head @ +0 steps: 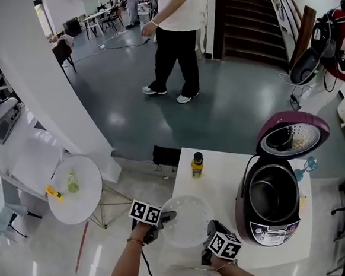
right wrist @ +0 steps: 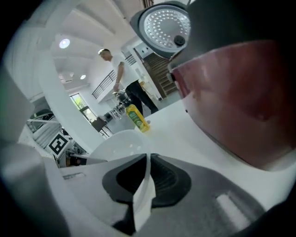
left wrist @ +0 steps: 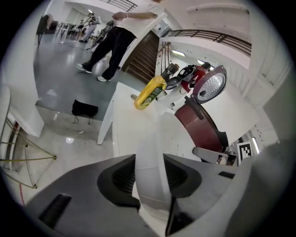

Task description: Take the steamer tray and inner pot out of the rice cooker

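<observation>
Left tongs (head: 166, 217) clamped shut on the left rim of the white steamer tray (head: 184, 227), rim filling the gap between the pads. Right tongs (head: 211, 229) pinched shut on the thin right rim. Tray held level between both, low over the near edge of the white surface (head: 235, 169), just left of the rice cooker (head: 270, 228); contact with the surface not clear. Inner pot (head: 273, 193) seated in the cooker, lid (head: 293, 136) up. Yellow bottle (head: 197, 165) upright behind the tray.
</observation>
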Available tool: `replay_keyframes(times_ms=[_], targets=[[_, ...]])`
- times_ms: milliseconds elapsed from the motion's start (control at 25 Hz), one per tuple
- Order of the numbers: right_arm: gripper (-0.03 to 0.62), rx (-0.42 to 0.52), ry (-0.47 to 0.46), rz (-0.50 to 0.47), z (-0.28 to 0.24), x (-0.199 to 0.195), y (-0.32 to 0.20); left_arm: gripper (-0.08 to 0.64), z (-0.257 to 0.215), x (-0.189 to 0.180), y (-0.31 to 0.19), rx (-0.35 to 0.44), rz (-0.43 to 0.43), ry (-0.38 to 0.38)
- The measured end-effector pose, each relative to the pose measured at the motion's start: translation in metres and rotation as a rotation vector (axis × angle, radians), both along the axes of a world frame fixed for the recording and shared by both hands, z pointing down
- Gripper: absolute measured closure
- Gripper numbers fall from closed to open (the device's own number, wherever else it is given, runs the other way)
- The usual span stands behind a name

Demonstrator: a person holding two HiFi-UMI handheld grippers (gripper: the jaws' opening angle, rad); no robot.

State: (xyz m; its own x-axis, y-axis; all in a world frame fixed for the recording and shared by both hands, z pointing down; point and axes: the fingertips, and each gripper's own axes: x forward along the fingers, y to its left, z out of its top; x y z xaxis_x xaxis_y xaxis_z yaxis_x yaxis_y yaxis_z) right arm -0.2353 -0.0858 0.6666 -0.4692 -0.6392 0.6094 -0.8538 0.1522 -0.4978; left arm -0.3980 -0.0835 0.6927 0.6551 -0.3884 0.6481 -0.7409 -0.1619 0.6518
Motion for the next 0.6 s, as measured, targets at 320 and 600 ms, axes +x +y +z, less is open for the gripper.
replay_keyframes(times_ms=[320, 600], targets=[[0.566, -0.028, 0.065, 0.084, 0.024, 0.013, -0.001, 0.407, 0.033, 0.014, -0.018, -0.056, 0.094, -0.039], [0.566, -0.029, 0.102, 0.071, 0.032, 0.014, 0.003, 0.385, 0.050, 0.012, -0.009, -0.052, 0.160, -0.136]])
